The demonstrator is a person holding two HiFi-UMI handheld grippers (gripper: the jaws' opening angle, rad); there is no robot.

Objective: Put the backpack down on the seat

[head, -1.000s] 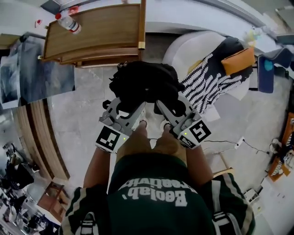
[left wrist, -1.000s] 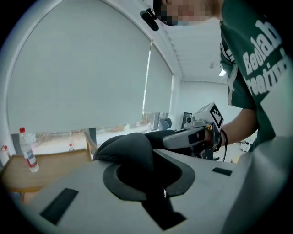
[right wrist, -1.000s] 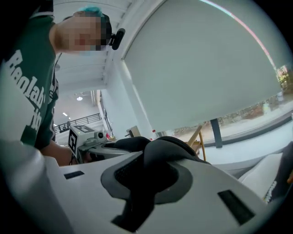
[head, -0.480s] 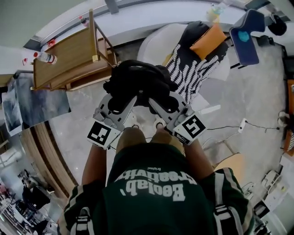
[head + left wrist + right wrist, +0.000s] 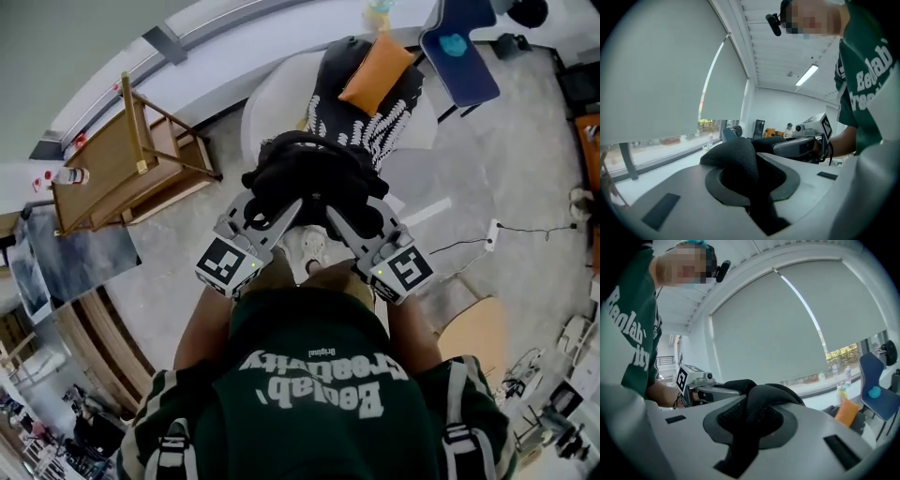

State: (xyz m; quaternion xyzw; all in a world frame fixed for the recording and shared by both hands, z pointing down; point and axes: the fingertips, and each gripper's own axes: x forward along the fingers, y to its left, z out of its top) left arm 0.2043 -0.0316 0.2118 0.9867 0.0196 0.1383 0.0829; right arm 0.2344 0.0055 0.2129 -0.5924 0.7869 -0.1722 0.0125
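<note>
A black backpack [image 5: 314, 173] hangs in front of me, held up by both grippers. My left gripper [image 5: 284, 212] is shut on a mesh-padded black strap [image 5: 740, 161]. My right gripper [image 5: 336, 214] is shut on another black mesh strap [image 5: 757, 416]. The two grippers meet under the bag in a V. Just beyond the bag stands the white rounded seat [image 5: 272, 103]. A black-and-white patterned throw [image 5: 380, 127] and an orange cushion [image 5: 375, 73] lie on it. The bag hangs clear of the seat.
A wooden table [image 5: 112, 183] with a bottle [image 5: 70, 176] stands at the left. A blue chair [image 5: 459, 52] is at the top right. A cable with a power strip [image 5: 489, 232] runs over the grey floor on the right. My shoes [image 5: 309, 248] show below the bag.
The view has swung: the white seat slid from the right to straight ahead of the backpack, and the wooden table moved off to the left. Both grippers kept their hold on the straps.
</note>
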